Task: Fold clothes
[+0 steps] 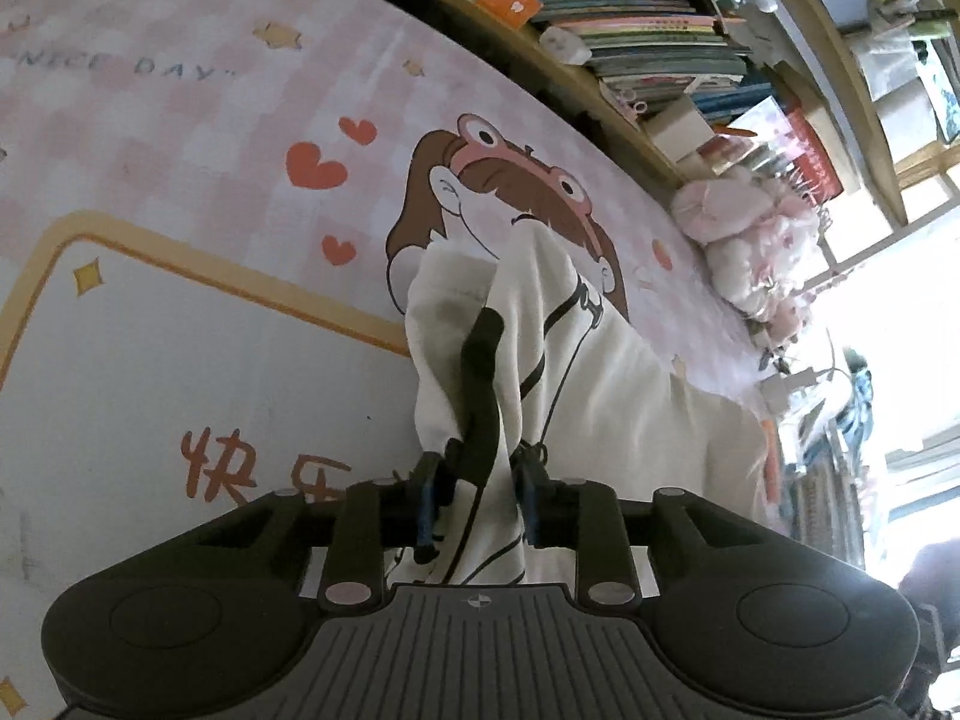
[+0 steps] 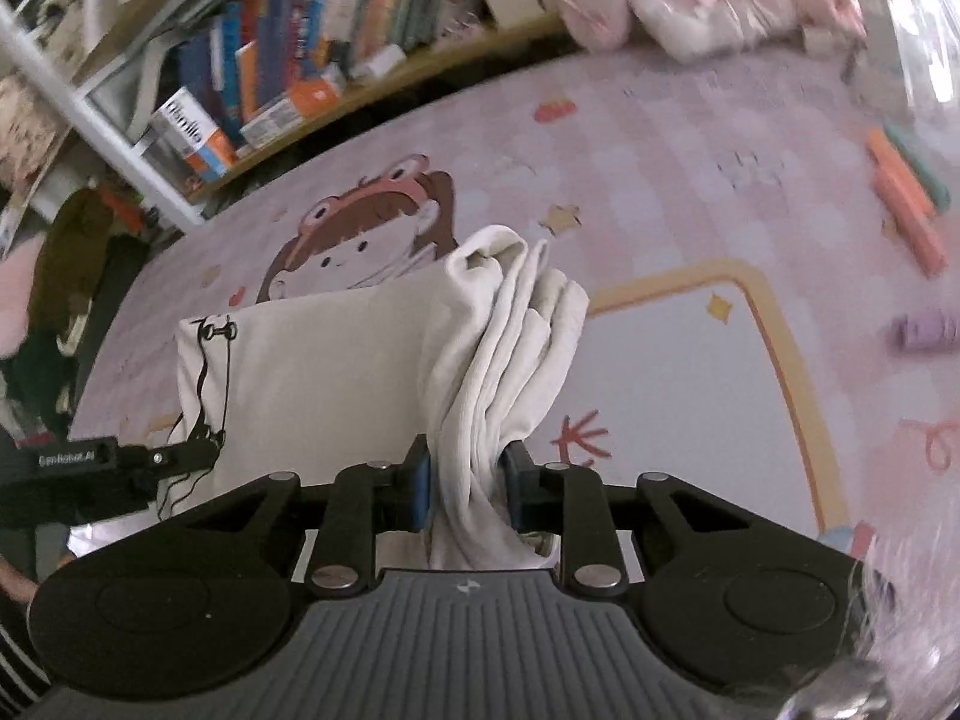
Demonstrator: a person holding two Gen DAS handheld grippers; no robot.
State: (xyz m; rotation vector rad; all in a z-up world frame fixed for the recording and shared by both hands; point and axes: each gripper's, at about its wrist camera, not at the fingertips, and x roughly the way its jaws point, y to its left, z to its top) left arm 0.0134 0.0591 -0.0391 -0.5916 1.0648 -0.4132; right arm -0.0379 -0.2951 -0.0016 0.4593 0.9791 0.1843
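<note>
I had the shirt [image 2: 312,360] lifted off the mat [image 2: 690,180], stretched between both tools: left gripper [image 1: 480,480] clamped on one bunched end, right gripper [image 2: 465,486] on the other. It looked mid-fold, not yet laid flat and finished. Its long axis ran gripper to gripper.

garment [image 2: 324,360]: cream-white cloth with a thin black line print | state: partly folded, one end bunched into thick vertical pleats, the other end stretched flat | pose: held up at both ends, a taut span between them, lower edge hanging | location: above a pink cartoon-printed mat
</note>
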